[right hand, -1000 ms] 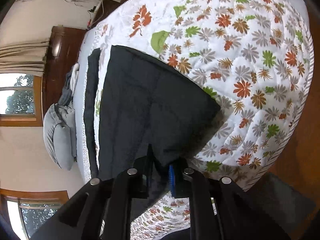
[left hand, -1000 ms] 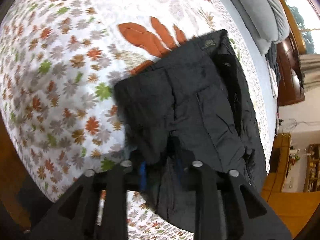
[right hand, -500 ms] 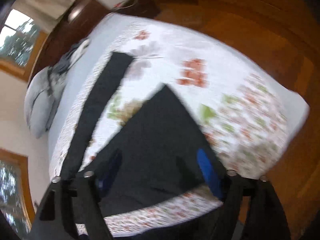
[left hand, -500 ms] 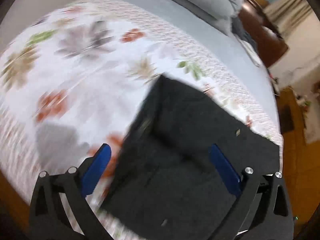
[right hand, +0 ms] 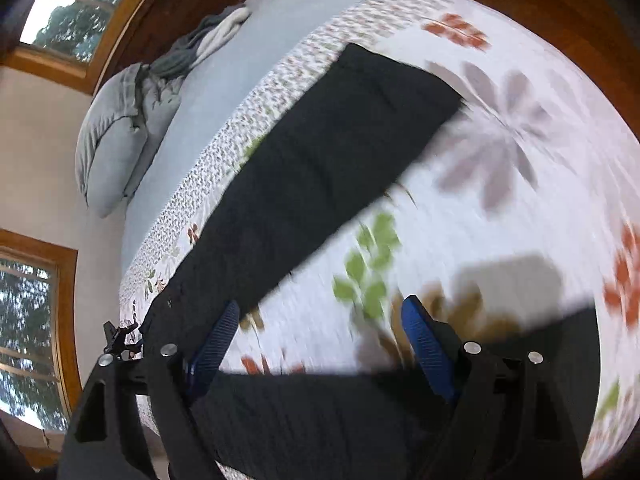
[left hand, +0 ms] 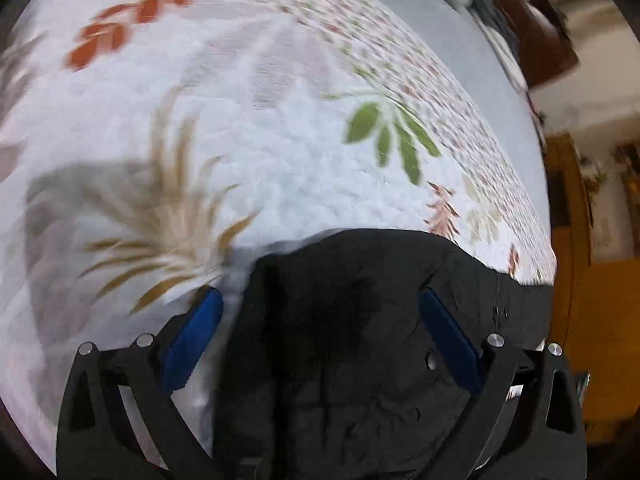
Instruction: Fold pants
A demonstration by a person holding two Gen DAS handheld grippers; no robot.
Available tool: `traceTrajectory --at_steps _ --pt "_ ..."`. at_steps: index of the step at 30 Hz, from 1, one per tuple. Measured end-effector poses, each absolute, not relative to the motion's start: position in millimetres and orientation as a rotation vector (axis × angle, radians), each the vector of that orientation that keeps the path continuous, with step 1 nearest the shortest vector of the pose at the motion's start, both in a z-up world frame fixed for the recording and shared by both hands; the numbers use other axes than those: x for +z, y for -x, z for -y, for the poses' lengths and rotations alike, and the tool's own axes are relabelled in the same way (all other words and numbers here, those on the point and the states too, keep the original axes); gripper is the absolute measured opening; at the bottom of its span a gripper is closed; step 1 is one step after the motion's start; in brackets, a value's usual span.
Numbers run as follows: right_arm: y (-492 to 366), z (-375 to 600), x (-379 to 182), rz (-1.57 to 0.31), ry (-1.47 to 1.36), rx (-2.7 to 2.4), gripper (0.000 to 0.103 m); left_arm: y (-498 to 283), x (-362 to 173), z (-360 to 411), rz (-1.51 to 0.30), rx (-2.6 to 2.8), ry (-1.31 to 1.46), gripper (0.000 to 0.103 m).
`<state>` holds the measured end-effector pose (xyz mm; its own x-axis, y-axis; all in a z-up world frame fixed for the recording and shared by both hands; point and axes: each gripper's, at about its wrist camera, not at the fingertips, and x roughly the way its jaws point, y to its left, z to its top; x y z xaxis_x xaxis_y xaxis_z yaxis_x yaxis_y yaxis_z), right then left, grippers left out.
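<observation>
soft daylight from windows (right hand: 64, 12); motion blur smears the quilt (left hand: 280, 140), fisheye edges curve.

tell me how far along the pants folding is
Done: the black pants lie flat on the floral quilt, apparently already doubled over. In hand: nothing; the left gripper and right gripper are both open above the fabric. Left: probably at least one more fold.

I am seeing bare floral quilt (left hand: 280, 140) filling the upper and left of the left wrist frame, where a gripper could pass; the black pants (left hand: 352, 340) are bunching across the lower centre. In the right wrist frame a pants leg (right hand: 320, 168) is running diagonally through the centre, the pillow (right hand: 116, 140) is sitting at upper left, and open quilt (right hand: 500, 220) is lying on the right.
</observation>
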<state>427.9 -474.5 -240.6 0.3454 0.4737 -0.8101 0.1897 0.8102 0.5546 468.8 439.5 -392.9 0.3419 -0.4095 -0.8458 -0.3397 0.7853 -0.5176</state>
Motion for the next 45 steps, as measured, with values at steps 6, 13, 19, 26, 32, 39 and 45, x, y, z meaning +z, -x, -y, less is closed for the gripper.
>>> traceTrajectory --at_steps 6,13,19,26,32,39,45 --pt "-528 489 -237 -1.231 -0.551 0.255 0.088 -482 -396 -432 -1.303 -0.078 0.58 0.043" --pt "-644 505 -257 -1.269 -0.443 0.213 0.088 -479 -394 -434 -1.299 -0.044 0.529 0.029" --pt "-701 506 -293 -1.345 -0.299 0.191 0.088 -477 -399 -436 -1.285 -0.02 0.566 0.028" --pt "-719 505 -314 -1.399 -0.299 0.265 0.091 -475 -400 -437 -1.27 0.006 0.595 0.029" --pt "-700 487 -300 -1.398 -0.27 0.359 0.008 -475 -382 -429 -1.274 0.097 0.534 0.014" --pt "-661 500 -223 -1.282 -0.256 0.322 0.007 -459 -321 -426 -1.177 0.104 0.528 0.012" --pt "-619 511 -158 -1.22 -0.244 0.297 0.007 -436 -262 -410 -1.089 0.062 0.515 0.012"
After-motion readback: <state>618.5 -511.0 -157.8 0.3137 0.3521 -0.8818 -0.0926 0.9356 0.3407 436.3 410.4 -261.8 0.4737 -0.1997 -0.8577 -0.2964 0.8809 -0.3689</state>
